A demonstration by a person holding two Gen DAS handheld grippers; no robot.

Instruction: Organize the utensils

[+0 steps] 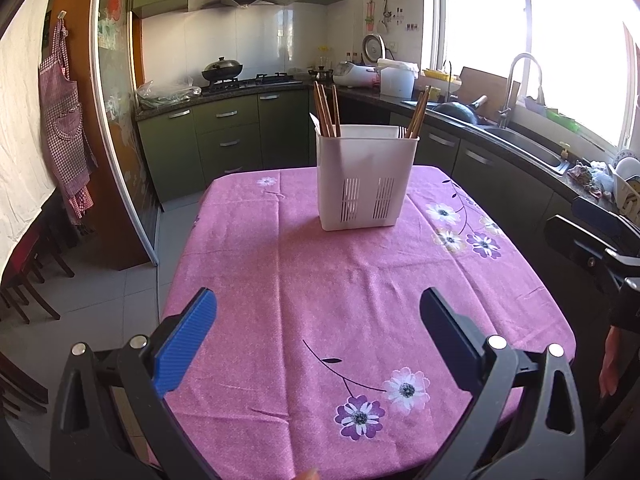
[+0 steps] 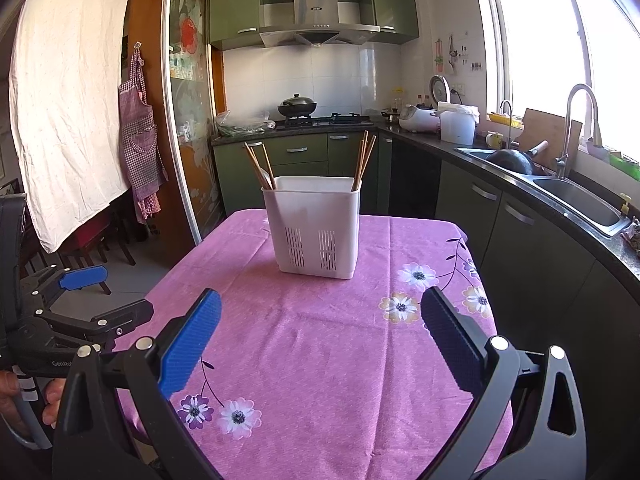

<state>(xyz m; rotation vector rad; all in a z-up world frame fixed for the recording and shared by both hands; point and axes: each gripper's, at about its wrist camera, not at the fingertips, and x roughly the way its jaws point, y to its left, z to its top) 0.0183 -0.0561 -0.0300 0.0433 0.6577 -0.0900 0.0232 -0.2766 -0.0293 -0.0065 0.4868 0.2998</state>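
Observation:
A white slotted utensil holder [image 1: 366,178] stands upright on the far half of the pink flowered tablecloth [image 1: 320,280]; it also shows in the right wrist view [image 2: 316,228]. Wooden chopsticks stick up from its left side [image 1: 326,110] and its right side [image 1: 418,114], likewise in the right wrist view at left [image 2: 260,166] and right [image 2: 364,160]. A pale spoon tip shows behind the left chopsticks. My left gripper [image 1: 318,312] is open and empty over the table's near half. My right gripper [image 2: 320,316] is open and empty too, well short of the holder.
The left gripper's body [image 2: 80,312] shows at the left of the right wrist view, the right gripper's body [image 1: 592,244] at the right of the left wrist view. Behind the table run green cabinets, a stove with a wok [image 2: 297,105], and a sink with a tap [image 2: 576,192].

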